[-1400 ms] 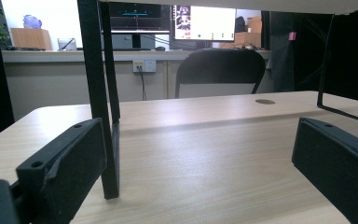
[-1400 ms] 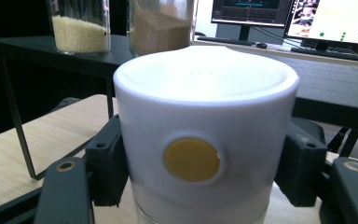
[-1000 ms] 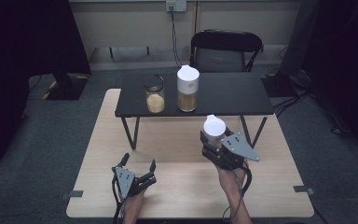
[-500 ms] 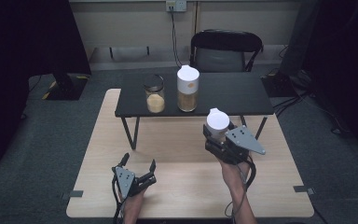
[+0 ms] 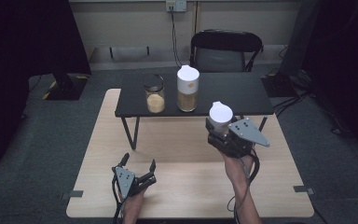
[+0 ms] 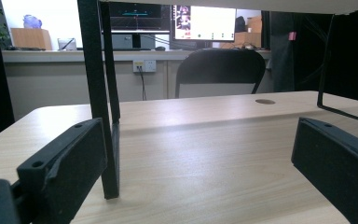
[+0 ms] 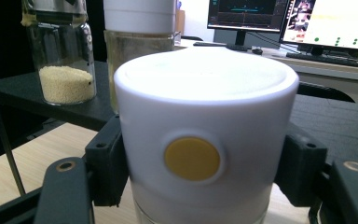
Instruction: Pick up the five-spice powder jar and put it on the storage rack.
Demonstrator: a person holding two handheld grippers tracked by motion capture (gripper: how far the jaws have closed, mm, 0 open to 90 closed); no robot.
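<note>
Right gripper (image 5: 220, 133) held above tabletop (image 5: 186, 196), jaws clamped on white-lidded canister (image 5: 220, 117), upright, just before black shelf (image 5: 233, 93). Left gripper (image 5: 137, 169) rested low, jaws wide, empty.

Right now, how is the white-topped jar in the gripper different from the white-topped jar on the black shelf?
The held jar is clamped between the right gripper's jaws, off the wooden table; the shelf jar stands free on the black shelf. The shelf jar's clear lower part shows tan filling; the held jar's lower part is hidden by the jaws. Both have white tops with a yellow dot.
</note>
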